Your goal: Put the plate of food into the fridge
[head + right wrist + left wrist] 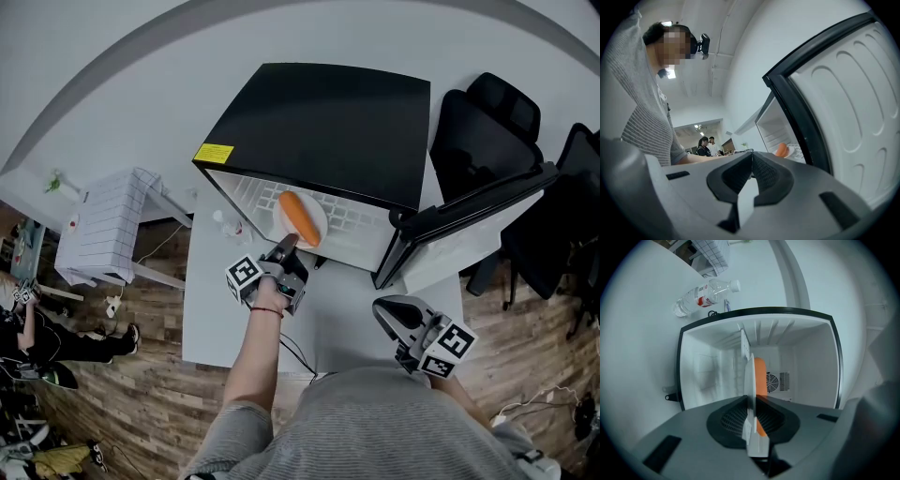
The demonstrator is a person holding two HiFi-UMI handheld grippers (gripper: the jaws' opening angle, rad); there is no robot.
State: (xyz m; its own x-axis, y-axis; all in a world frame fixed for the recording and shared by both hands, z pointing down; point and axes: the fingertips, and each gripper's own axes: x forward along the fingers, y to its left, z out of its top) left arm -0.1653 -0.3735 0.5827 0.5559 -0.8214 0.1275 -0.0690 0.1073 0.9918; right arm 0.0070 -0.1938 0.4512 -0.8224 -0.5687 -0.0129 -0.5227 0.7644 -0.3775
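While the left tongs [751, 400] clamp the plate [320, 228] by its rim, food [298, 217] aboard, over the shelf [356, 221] inside the fridge [319, 122] at the counter's [216, 323] far edge: hold level, slide deeper, then release. Right tongs [751, 164] clenched, empty, by the near right corner.

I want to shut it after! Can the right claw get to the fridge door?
Probably yes. The right claw hangs shut and empty beside the open fridge door, with nothing between them. The left claw holds the plate, away from it.
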